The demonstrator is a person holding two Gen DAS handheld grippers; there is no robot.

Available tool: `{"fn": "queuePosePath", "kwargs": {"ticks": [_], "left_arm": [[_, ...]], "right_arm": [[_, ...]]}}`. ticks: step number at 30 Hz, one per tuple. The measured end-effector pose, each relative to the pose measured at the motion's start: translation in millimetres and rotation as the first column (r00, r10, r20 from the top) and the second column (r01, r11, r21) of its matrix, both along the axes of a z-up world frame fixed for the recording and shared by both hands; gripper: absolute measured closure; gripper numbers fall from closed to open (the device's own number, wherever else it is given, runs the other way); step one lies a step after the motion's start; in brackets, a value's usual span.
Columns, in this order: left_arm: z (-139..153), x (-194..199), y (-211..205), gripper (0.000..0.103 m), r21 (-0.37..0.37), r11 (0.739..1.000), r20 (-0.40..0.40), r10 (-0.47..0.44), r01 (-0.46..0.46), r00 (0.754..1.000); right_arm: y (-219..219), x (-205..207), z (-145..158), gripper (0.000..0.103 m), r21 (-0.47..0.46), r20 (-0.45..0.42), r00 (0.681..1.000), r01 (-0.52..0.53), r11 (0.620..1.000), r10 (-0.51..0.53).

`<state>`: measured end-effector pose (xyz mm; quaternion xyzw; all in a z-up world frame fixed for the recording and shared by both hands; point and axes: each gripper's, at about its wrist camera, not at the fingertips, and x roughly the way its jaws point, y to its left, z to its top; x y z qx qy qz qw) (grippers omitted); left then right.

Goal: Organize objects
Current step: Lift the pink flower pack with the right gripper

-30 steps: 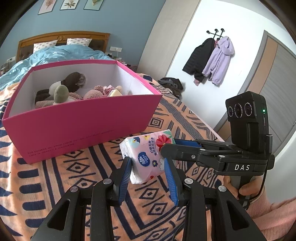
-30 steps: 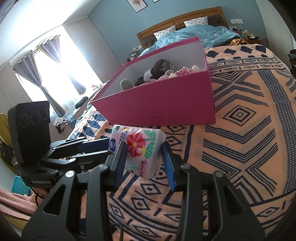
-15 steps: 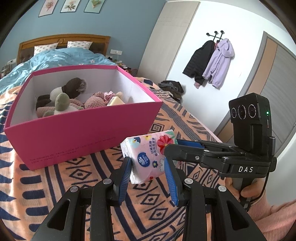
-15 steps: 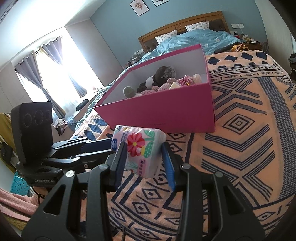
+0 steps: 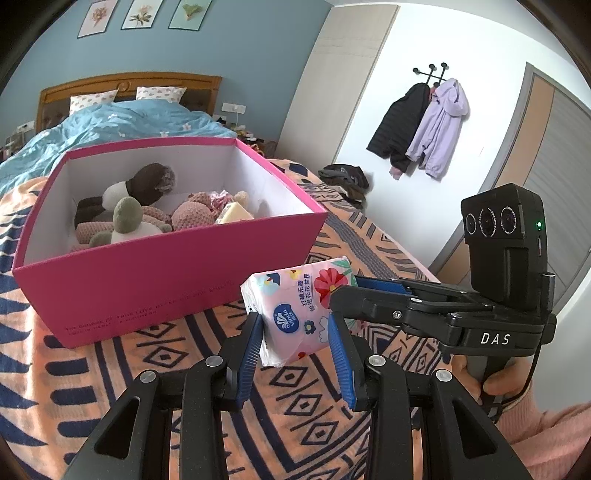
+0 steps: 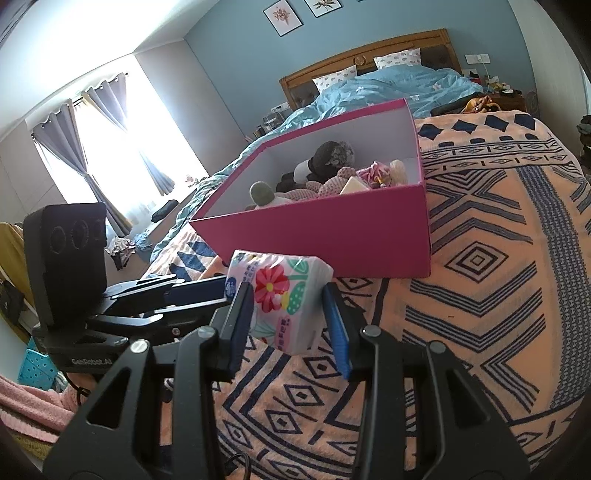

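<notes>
Gripping the tissue pack [image 5: 295,310], both claws meet.

You've got 1 tissue pack [image 5: 295,314], 1 pink box [image 5: 166,280], 2 jackets [image 5: 417,125] on far wall, 2 pillows [image 5: 125,96], 3 pics [image 5: 144,14].

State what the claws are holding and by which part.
Both claws, left and right, clamp one floral tissue pack by opposite ends, lifted above the bedspread.
</notes>
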<state>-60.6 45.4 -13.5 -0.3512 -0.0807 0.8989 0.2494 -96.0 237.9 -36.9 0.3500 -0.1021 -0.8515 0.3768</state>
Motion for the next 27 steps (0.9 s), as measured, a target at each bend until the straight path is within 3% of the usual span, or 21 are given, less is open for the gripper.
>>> {"fn": "queuePosePath", "kwargs": {"ticks": [27], "left_arm": [[9, -16, -1, 0.067, -0.009, 1.0, -0.017, 0.012, -0.012, 1.0]], "right_arm": [[-4, -11, 18, 0.061, 0.01, -0.051, 0.999, -0.003, 1.0, 0.004]]}}
